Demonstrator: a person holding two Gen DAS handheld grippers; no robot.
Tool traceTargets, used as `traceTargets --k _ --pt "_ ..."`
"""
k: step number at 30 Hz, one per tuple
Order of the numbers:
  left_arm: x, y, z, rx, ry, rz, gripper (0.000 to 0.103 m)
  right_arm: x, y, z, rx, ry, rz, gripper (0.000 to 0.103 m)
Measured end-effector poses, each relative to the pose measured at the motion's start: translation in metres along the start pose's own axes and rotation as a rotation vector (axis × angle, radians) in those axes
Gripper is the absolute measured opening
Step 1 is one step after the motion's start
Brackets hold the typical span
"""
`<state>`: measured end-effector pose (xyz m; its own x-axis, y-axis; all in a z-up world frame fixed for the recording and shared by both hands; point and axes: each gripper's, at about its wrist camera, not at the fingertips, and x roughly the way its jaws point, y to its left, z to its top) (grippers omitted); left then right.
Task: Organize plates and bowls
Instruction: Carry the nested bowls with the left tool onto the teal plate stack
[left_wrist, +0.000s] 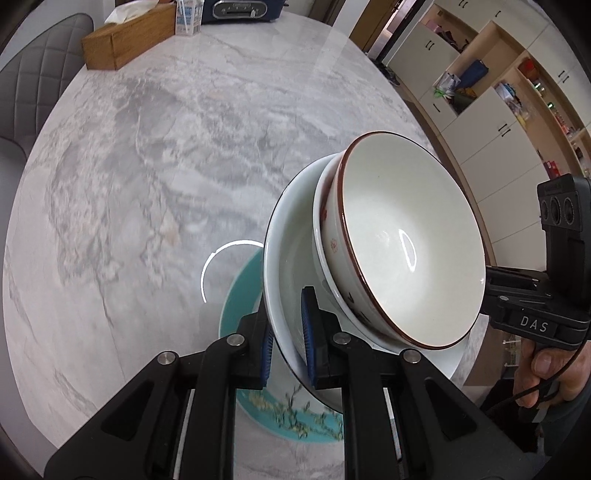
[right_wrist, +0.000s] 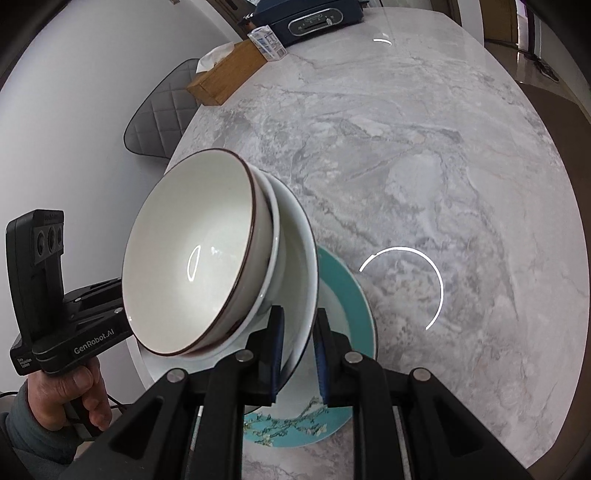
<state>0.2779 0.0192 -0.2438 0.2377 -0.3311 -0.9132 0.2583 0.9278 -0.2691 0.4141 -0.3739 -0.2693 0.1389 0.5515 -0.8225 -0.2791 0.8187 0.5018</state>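
A large white bowl (left_wrist: 291, 236) holds two nested bowls; the top one (left_wrist: 413, 236) is cream with a brown rim. My left gripper (left_wrist: 290, 339) is shut on the large bowl's rim from one side. My right gripper (right_wrist: 297, 354) is shut on its rim (right_wrist: 301, 266) from the opposite side. The brown-rimmed bowl (right_wrist: 195, 251) shows in the right wrist view too. The stack is tilted and sits over a teal plate with a blossom pattern (left_wrist: 295, 417), also in the right wrist view (right_wrist: 347, 295). I cannot tell whether the stack touches the plate.
A grey marble table (left_wrist: 166, 166) stretches ahead. At its far end stand a wooden tissue box (left_wrist: 125, 40), a small carton (left_wrist: 188, 16) and a dark blue appliance (left_wrist: 240, 9). A grey chair (left_wrist: 33, 85) is at the left. Cabinets (left_wrist: 491, 122) line the right.
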Motion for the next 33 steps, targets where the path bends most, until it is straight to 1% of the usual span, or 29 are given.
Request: traceTargets --k 3,6,15,19,23,27,28,30,32,33 --pt "0.008 0.003 -0.013 0.004 0.016 0.000 0.012 0.007 0.000 -0.014 0.013 0.012 -0.007 0.018" --pt "0.013 0.003 -0.022 0.021 0.015 0.004 0.012 0.012 0.000 -0.024 0.024 0.018 -0.016 0.018" --pt "0.033 0.008 -0.032 0.022 0.044 0.007 0.012 0.029 -0.003 -0.043 0.033 0.035 -0.042 0.017" --pt "0.038 0.009 -0.034 0.028 0.041 0.010 0.012 0.031 -0.004 -0.047 0.037 0.019 -0.045 0.018" --pt "0.041 0.008 -0.036 0.037 0.043 0.013 0.012 0.032 -0.002 -0.045 0.009 0.007 -0.067 0.017" --pt "0.041 0.010 -0.038 0.010 0.027 0.002 0.012 0.032 -0.003 -0.045 0.003 -0.002 -0.059 0.020" --pt "0.040 0.011 -0.039 0.004 0.024 0.000 0.014 0.032 -0.003 -0.046 0.001 -0.006 -0.061 0.020" --pt "0.036 0.012 -0.041 -0.006 0.010 -0.003 0.014 0.029 -0.001 -0.047 -0.007 -0.020 -0.075 0.020" --pt "0.028 0.013 -0.043 -0.016 -0.018 -0.003 0.019 0.023 0.001 -0.050 -0.011 -0.039 -0.093 0.028" --pt "0.024 0.014 -0.044 -0.028 -0.025 0.001 0.022 0.018 0.001 -0.053 -0.006 -0.050 -0.101 0.038"
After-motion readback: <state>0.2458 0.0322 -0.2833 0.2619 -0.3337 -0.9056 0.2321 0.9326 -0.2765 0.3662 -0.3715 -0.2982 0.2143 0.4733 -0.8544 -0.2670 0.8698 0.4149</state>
